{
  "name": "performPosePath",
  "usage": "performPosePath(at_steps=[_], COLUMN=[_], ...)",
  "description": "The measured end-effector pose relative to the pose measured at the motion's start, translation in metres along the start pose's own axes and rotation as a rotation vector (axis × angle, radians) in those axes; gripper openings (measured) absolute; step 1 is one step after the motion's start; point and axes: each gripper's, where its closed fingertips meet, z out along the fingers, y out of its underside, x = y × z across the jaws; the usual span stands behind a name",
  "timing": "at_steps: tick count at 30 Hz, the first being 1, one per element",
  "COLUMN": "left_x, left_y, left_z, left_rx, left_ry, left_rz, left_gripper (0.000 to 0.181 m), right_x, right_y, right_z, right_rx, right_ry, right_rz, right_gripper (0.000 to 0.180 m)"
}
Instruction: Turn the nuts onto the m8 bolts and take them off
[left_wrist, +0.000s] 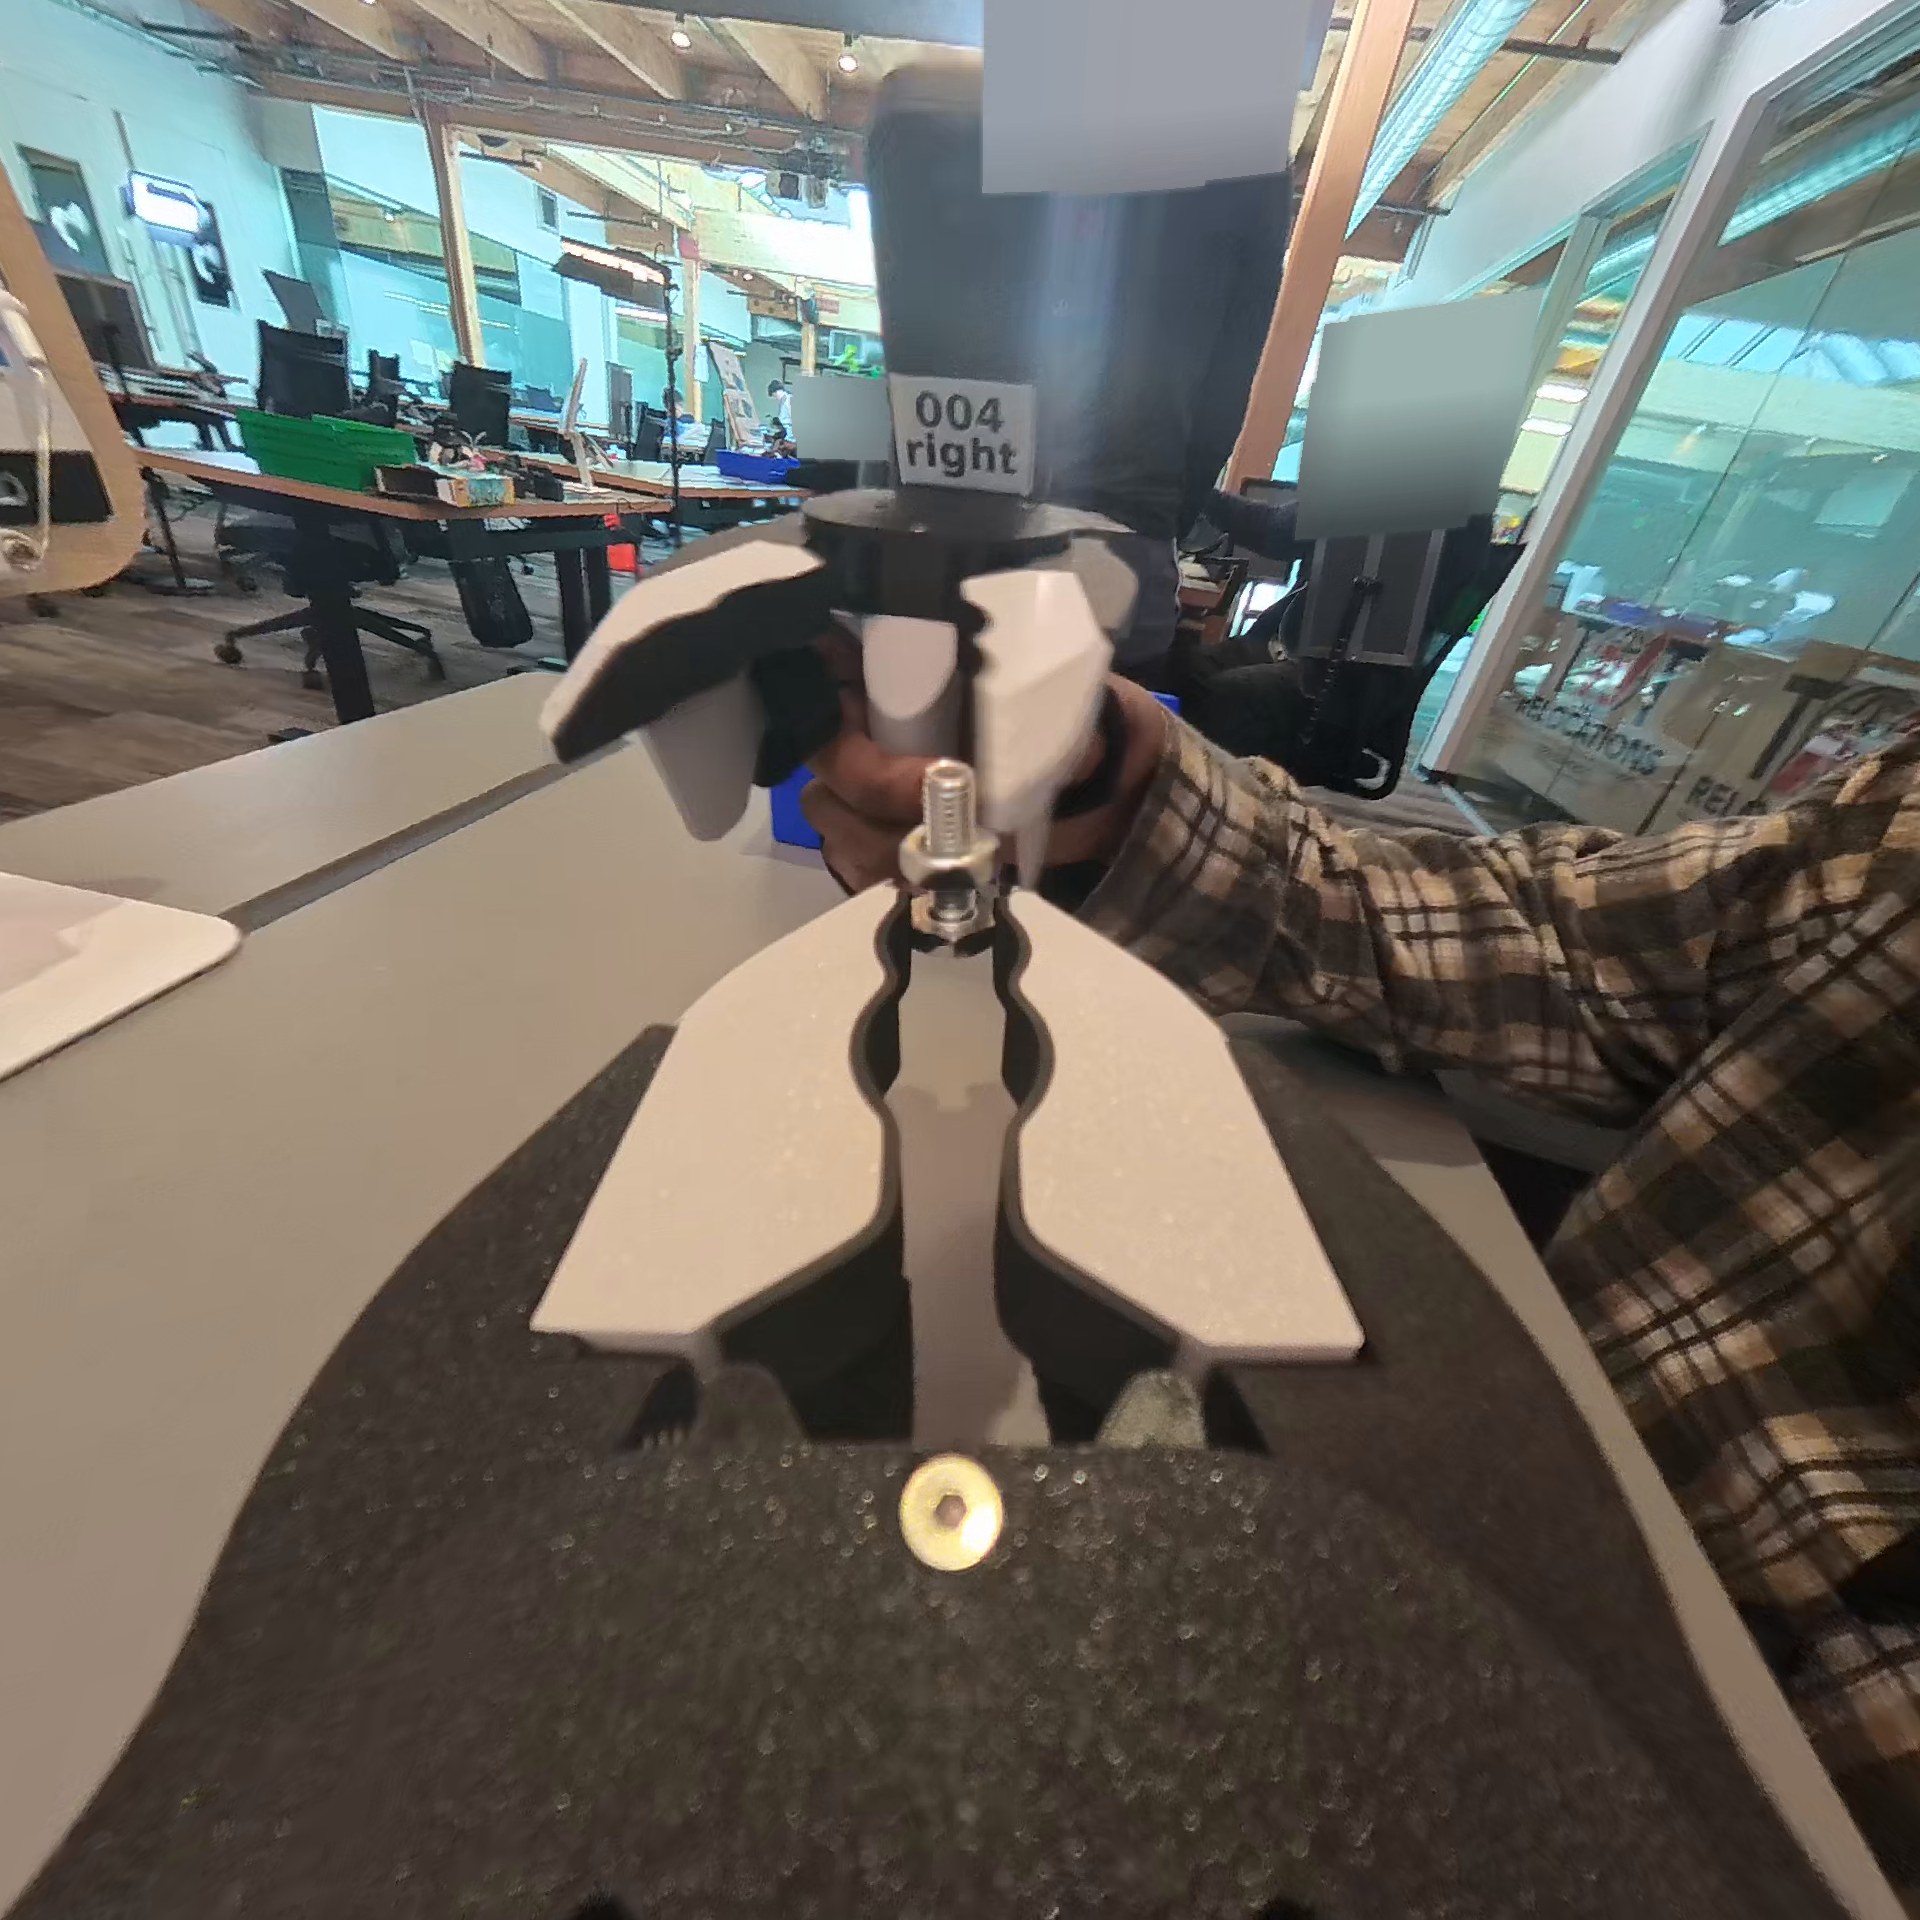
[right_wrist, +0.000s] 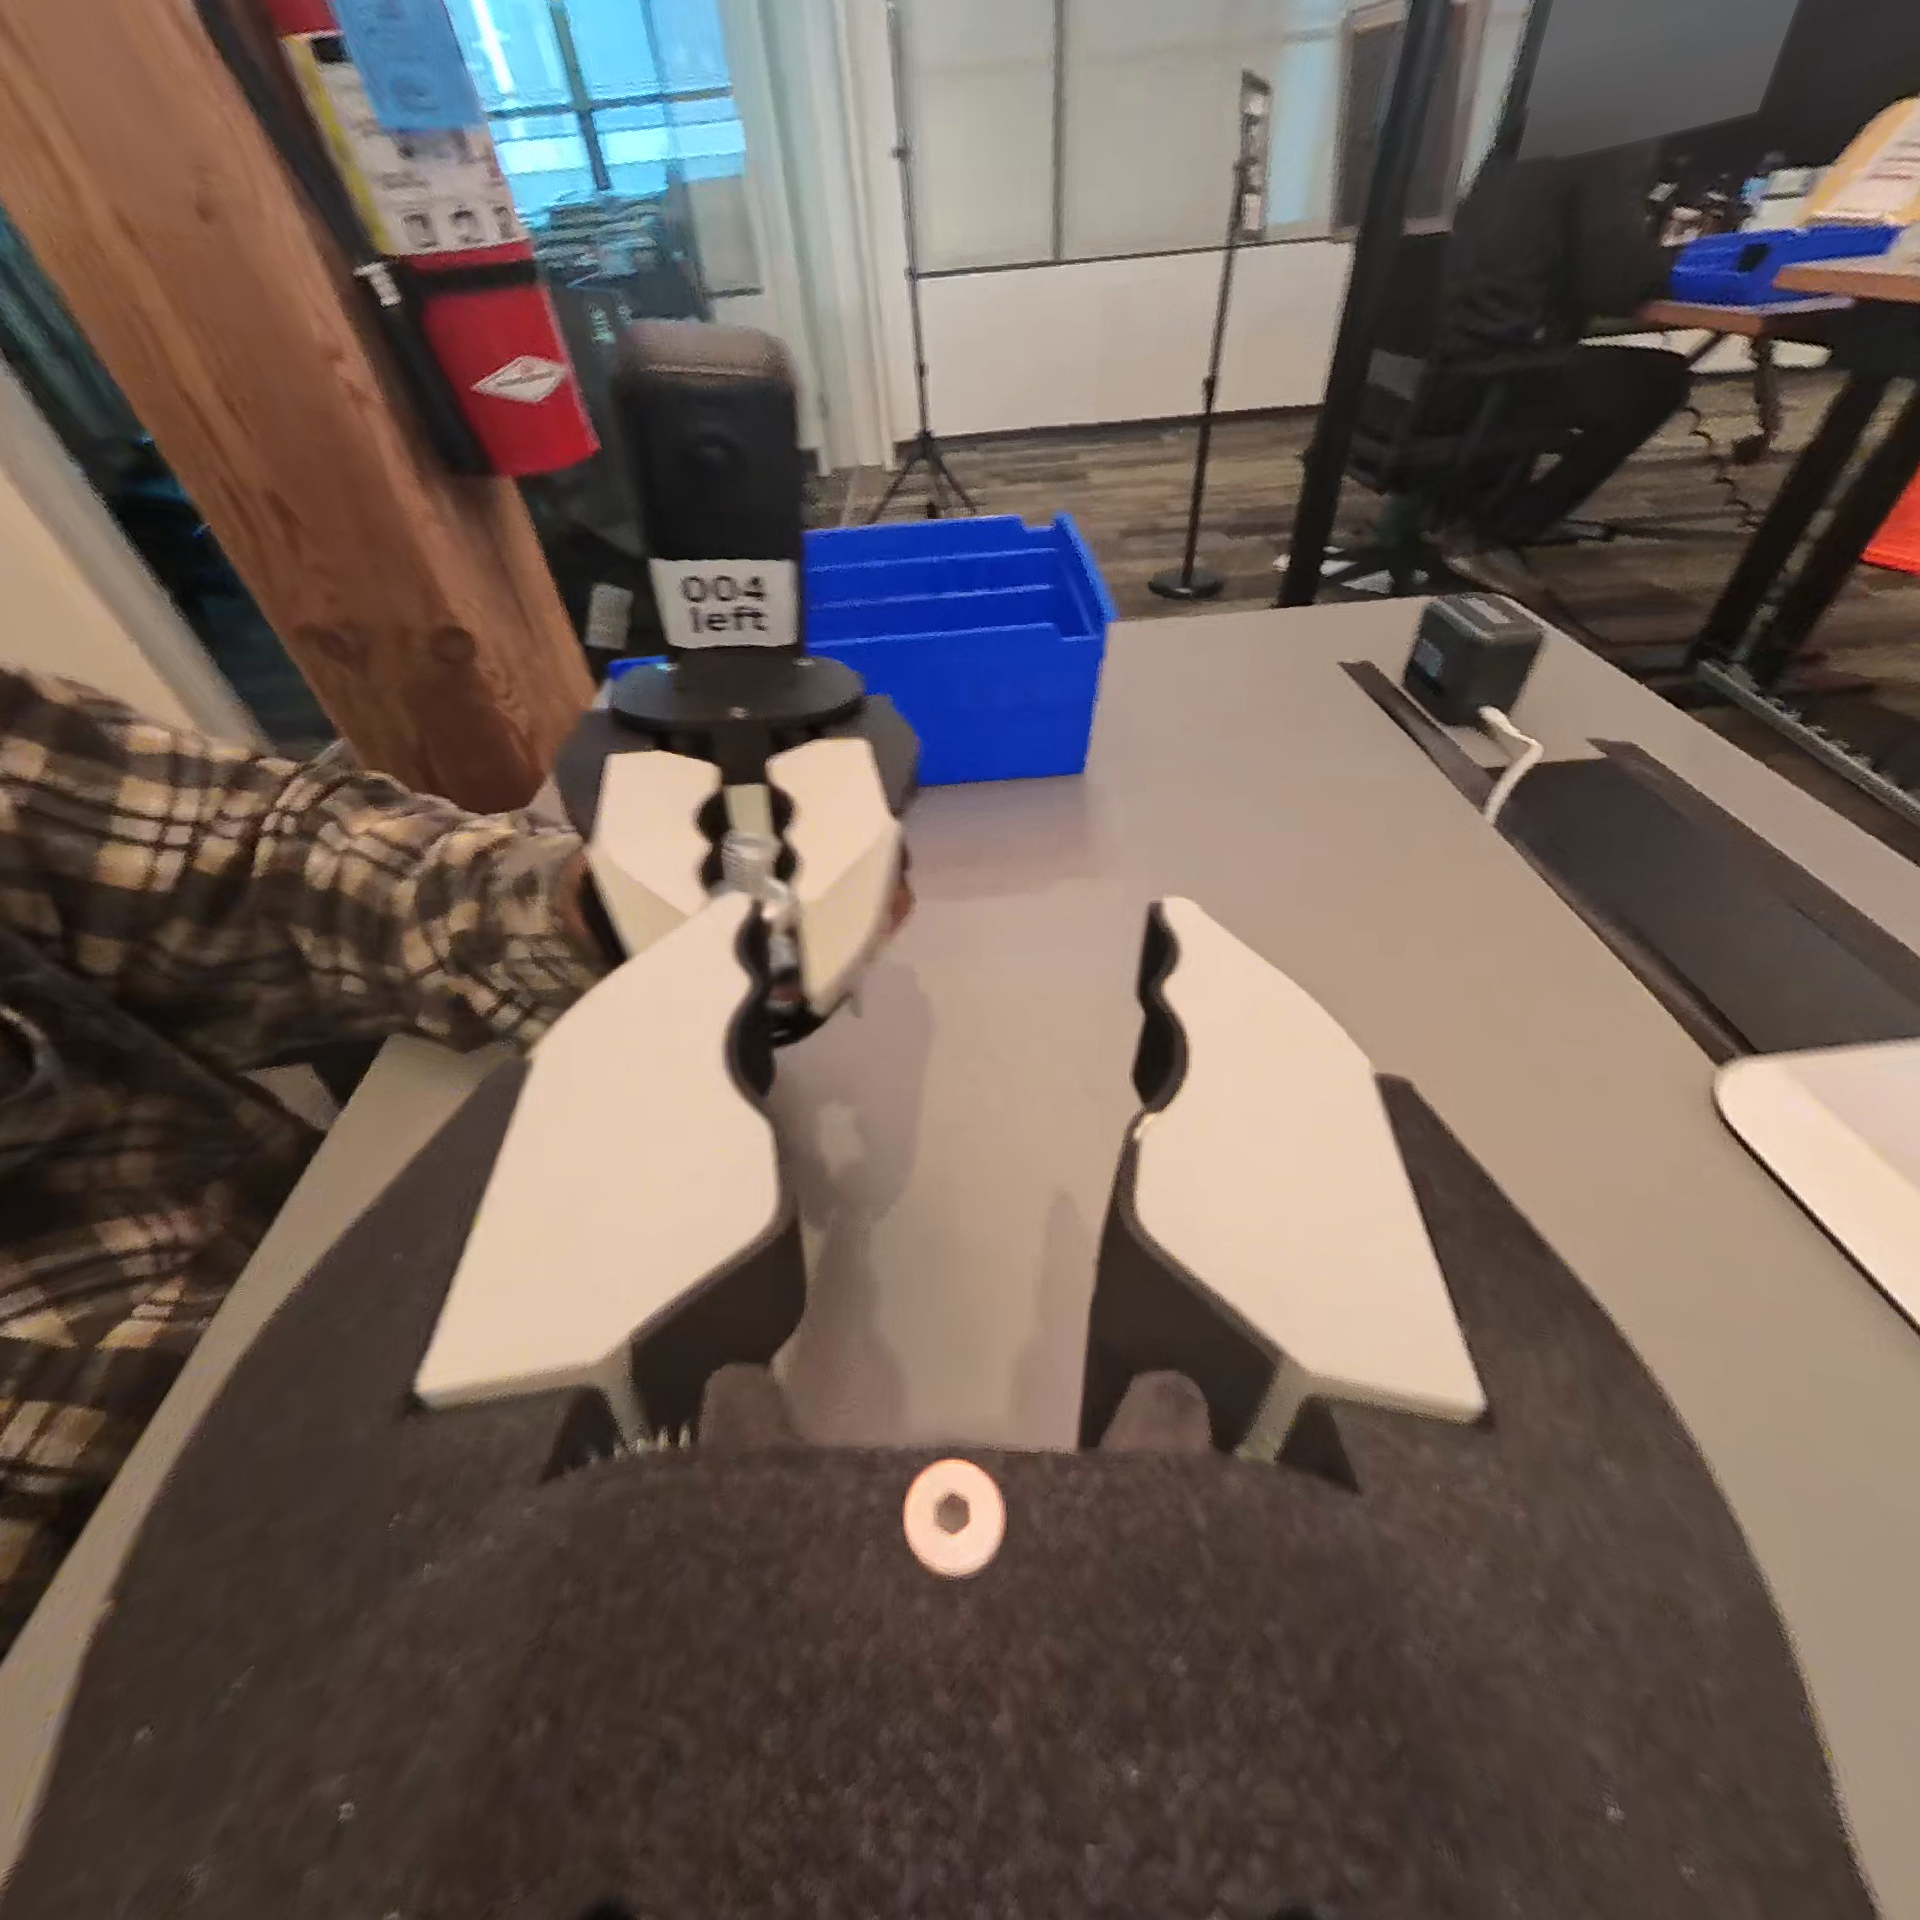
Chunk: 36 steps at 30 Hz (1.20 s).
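My left gripper (left_wrist: 940, 920) is shut on the head end of a silver M8 bolt (left_wrist: 945, 795), which points away from it above the grey table (left_wrist: 364, 1039). A silver nut (left_wrist: 938, 858) sits on the thread close to the left fingertips. My right gripper (left_wrist: 862, 790) faces the bolt with its jaws open on either side of the thread. In the right wrist view the right gripper (right_wrist: 951, 935) is open and empty. Its left finger (right_wrist: 644, 1091) lies right beside the nut (right_wrist: 774, 916) and the left gripper (right_wrist: 758, 904).
A blue plastic bin (right_wrist: 966, 655) stands on the table behind the left gripper. A black charger block (right_wrist: 1470, 660) with a white cable and a black mat (right_wrist: 1704, 883) lie at the right. A white pad (right_wrist: 1829, 1153) sits at the near right edge. A plaid sleeve (left_wrist: 1455, 987) reaches in.
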Motion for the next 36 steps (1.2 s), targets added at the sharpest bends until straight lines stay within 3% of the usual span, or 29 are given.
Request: performPosePath(at_steps=[7,11,16,21,26,28,31,36], left_x=[0.003,0.003,0.003,0.003,0.003,0.002,0.002,0.003], left_y=[-0.002,-0.006,-0.004,-0.006,-0.003,-0.003,-0.005,-0.001], left_z=[0.0,-0.002,-0.001,-0.003,0.0,-0.001,-0.003,0.0], left_rx=[0.009,0.019,0.011,0.017,0.004,0.0,0.009,-0.007], left_ry=[0.009,0.005,0.001,-0.003,-0.003,-0.013,-0.007,-0.007], left_rz=[0.001,0.012,0.016,0.022,0.021,0.024,0.025,0.031], left_gripper=[0.014,0.014,0.014,0.014,0.014,0.014,0.014,0.014], right_x=[-0.013,0.009,-0.014,0.011,-0.016,-0.005,0.011,-0.019], right_y=[-0.005,-0.001,-0.009,-0.002,-0.009,-0.002,-0.003,-0.009], right_z=[0.003,-0.008,0.002,-0.009,0.005,0.005,-0.009,0.006], right_rx=[0.011,0.015,0.029,0.019,0.019,-0.017,0.027,0.016], right_ry=[-0.049,0.032,-0.058,0.05,-0.051,0.003,0.055,-0.056], right_rz=[-0.02,0.025,0.003,0.036,-0.009,-0.016,0.043,-0.006], right_gripper=[0.07,0.07,0.074,0.072,0.074,0.08,0.072,0.075])
